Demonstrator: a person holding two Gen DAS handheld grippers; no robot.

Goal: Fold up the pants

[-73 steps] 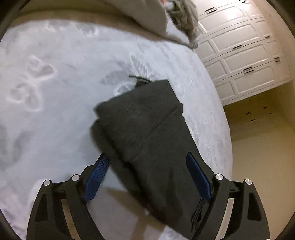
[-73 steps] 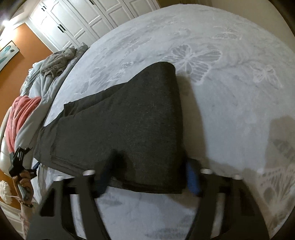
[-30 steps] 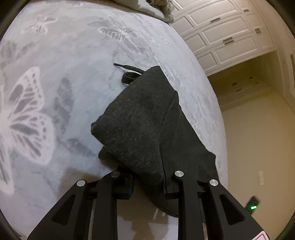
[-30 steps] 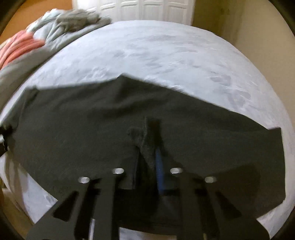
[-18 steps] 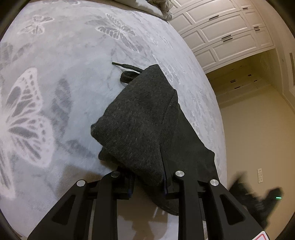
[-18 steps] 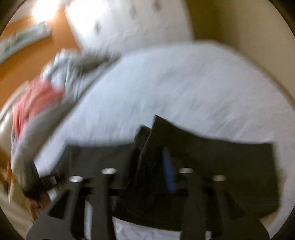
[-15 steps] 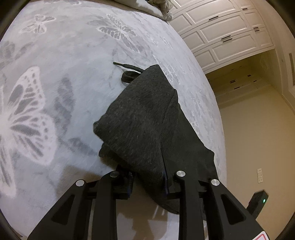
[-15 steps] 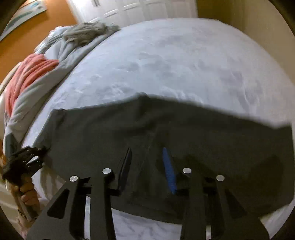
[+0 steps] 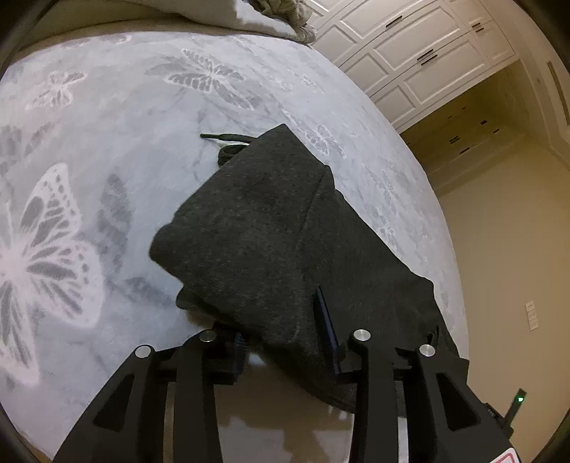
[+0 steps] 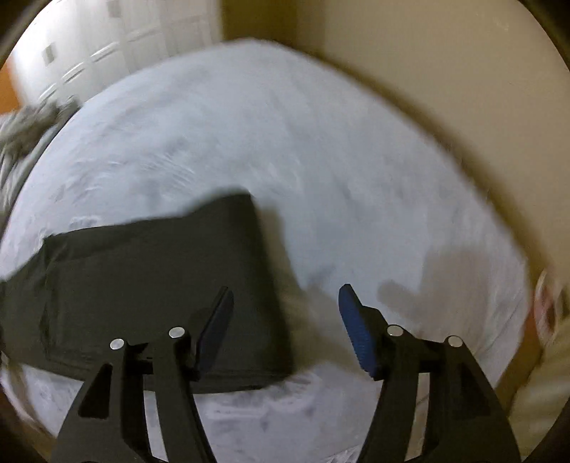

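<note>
The dark grey pants (image 9: 270,228) lie folded on the pale butterfly-print bedspread (image 9: 89,149), with a black drawstring (image 9: 222,137) poking out at the far end. My left gripper (image 9: 281,327) straddles the near edge of the fold; its jaws have parted a little and the cloth still lies between them. In the right wrist view the pants (image 10: 149,277) lie flat at the left. My right gripper (image 10: 285,320) is open and empty, over the right edge of the pants and the bare bedspread (image 10: 285,142). That view is blurred by motion.
A heap of grey bedding (image 9: 278,14) lies at the far end of the bed. White panelled wardrobe doors (image 9: 420,53) stand beyond it. The bed's edge drops to a tan floor (image 9: 498,249) on the right. A device with a green light (image 9: 518,400) shows at lower right.
My right gripper has opened, let go of the pants and swung right. My left gripper's jaws have widened slightly around the fold. The pants now lie flat.
</note>
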